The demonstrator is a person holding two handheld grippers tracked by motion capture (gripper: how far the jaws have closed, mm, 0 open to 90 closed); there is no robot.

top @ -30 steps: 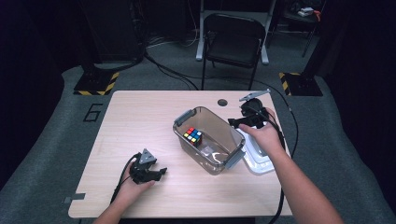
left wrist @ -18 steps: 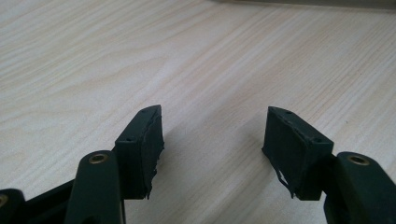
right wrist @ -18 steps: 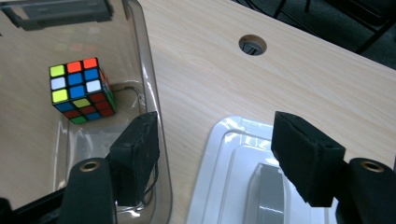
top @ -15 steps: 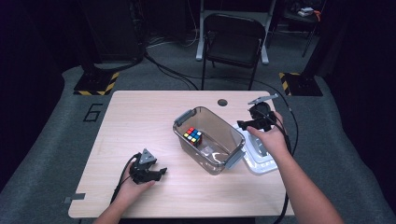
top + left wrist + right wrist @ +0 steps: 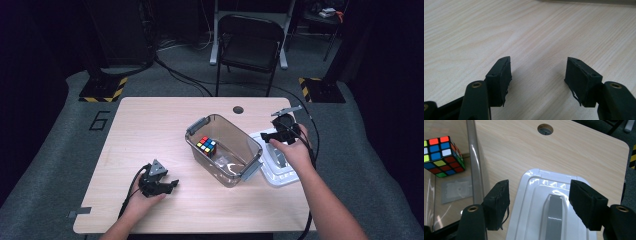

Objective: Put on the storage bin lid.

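Right gripper [image 5: 539, 202] has dropped toward the lid [image 5: 554, 205] by the surface's right edge, fingers spread, probably to grab it.

White plastic lid [image 5: 554, 207] with grey centre handle [image 5: 554, 216], laid flat on the table's right side, placed just beside the clear bin [image 5: 225, 150]; bin left uncovered.

Two black handheld grippers, left gripper [image 5: 172, 183], right gripper [image 5: 266, 136], square black rubber pads [image 5: 501, 75], brass-coloured screws, grey three-cornered top plates, trailing black cables, bare forearms.
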